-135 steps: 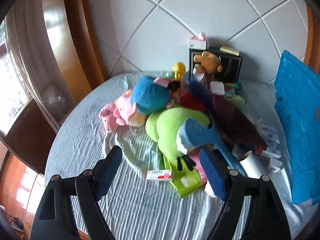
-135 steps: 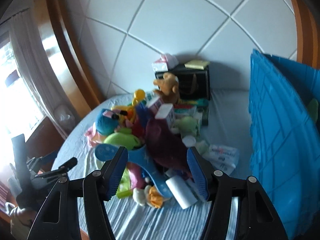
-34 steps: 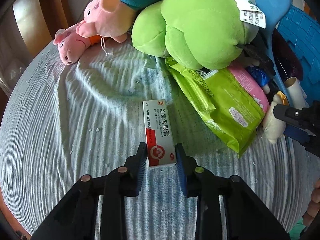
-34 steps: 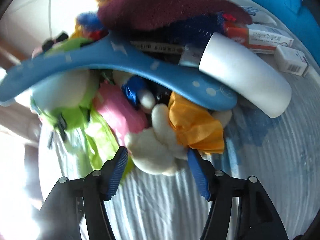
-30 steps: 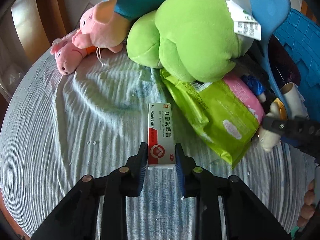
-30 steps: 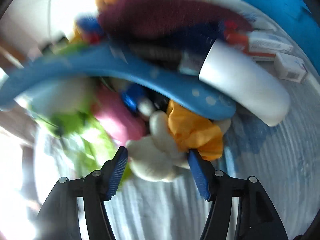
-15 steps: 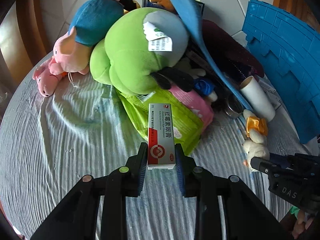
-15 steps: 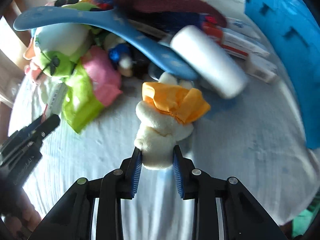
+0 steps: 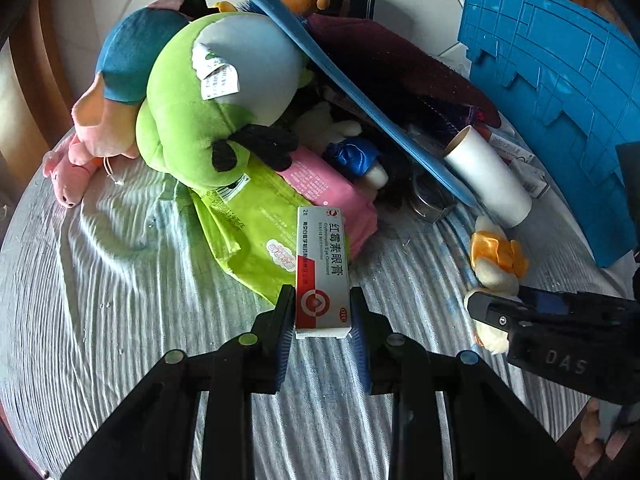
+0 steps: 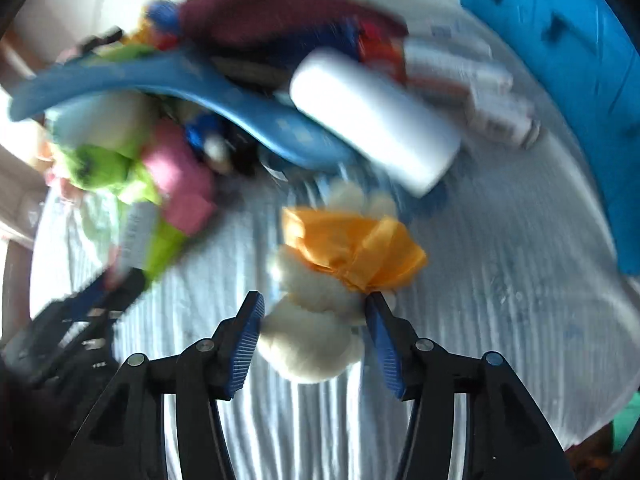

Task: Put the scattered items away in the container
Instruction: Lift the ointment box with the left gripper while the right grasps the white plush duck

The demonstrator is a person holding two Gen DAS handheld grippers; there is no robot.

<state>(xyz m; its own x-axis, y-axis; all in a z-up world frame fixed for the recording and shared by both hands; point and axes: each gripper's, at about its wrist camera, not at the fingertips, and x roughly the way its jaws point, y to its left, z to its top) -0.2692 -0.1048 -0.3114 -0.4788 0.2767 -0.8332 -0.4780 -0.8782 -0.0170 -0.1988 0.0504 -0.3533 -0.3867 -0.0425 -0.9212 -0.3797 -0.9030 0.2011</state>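
My left gripper is shut on a red and white ointment box, held above the striped bedsheet. My right gripper has its jaws wider than half a second ago, with the small white plush with the orange bow between its pads, still touching both. That plush also shows in the left wrist view, with the right gripper at it. The blue crate stands at the right. The right wrist view is blurred.
A pile lies ahead: green plush, pink pig plush, green wipes pack, pink pack, long blue shoehorn, white roll, maroon cloth, small boxes. Headboard wall behind.
My left gripper lifted the ointment box and carried it right toward the pile. My right gripper closed on the white plush, pulled it clear of the pile, and now its jaws have spread wider.
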